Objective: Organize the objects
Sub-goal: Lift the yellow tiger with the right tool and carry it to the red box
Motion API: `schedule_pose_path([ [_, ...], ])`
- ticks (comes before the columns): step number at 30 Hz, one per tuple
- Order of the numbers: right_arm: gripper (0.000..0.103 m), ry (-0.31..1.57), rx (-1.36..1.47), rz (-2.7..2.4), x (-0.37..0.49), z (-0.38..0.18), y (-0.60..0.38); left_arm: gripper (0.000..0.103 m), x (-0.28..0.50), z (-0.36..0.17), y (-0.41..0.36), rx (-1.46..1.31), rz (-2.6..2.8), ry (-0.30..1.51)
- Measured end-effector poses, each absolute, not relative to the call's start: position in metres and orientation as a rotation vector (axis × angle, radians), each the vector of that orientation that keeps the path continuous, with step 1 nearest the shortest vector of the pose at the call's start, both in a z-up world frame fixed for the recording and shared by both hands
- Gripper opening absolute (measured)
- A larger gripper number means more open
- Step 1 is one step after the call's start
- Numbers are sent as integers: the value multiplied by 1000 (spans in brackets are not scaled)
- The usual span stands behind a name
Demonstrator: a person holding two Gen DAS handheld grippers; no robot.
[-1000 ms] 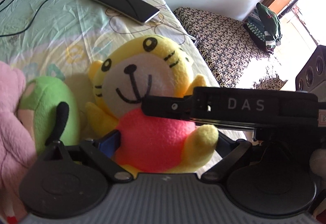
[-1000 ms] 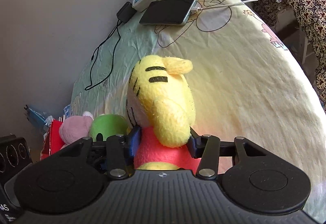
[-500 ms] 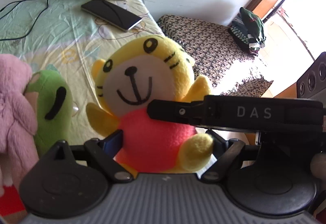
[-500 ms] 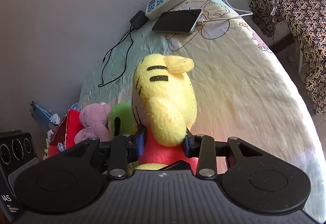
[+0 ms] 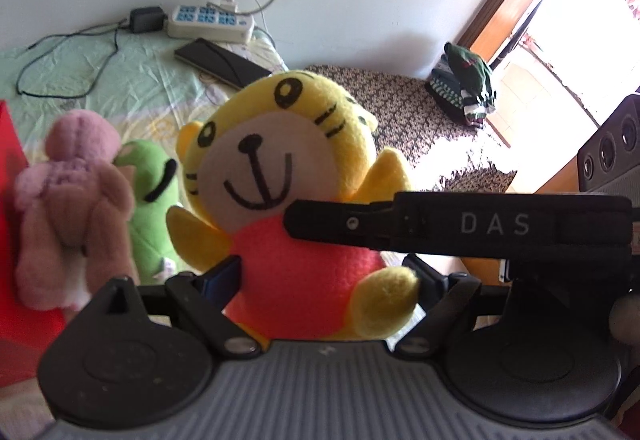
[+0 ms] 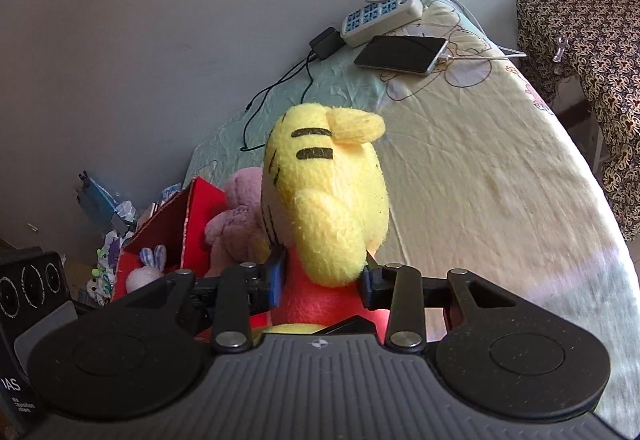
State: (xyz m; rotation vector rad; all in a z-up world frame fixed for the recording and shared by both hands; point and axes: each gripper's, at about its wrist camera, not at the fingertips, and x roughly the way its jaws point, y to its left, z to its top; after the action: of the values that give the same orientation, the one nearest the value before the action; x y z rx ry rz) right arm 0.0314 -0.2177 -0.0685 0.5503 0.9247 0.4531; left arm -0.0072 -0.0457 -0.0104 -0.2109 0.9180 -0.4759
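A yellow tiger plush (image 5: 280,160) with a red body hangs above the bed, held from two sides. My left gripper (image 5: 324,280) is shut on its red belly, blue pads pressing into both flanks. Across the left wrist view the right gripper's black finger (image 5: 400,228) lies over the toy's chest. In the right wrist view the plush (image 6: 332,200) shows its side, and my right gripper (image 6: 322,282) is shut on its body below the head. A pink plush (image 5: 76,208) and a green plush (image 5: 152,200) lie on the bed to the left.
A red box (image 6: 168,224) holding a small bunny toy stands at the bed's left end. A phone (image 6: 400,54), a power strip (image 6: 380,16) and cables lie near the wall. A patterned bench (image 5: 420,120) and a black speaker (image 5: 612,156) are to the right.
Both grippers narrowed onto the tiger plush and rose with it, lifting it off the sheet. The pink plush and the red box have come into view on the left.
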Motion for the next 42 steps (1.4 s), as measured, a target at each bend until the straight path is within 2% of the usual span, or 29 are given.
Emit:
schedule_pose_path([
  [14,38,846,497,615,21,-26,-113,84,-47,35,68,-237,-341,758],
  [27,39,856,420,651,38,-34,-4,83,-45,25,178,-267,-260,753],
  [42,36,907,454,536,62,-66,18,80,-10,-4,199,-282,-317,795],
])
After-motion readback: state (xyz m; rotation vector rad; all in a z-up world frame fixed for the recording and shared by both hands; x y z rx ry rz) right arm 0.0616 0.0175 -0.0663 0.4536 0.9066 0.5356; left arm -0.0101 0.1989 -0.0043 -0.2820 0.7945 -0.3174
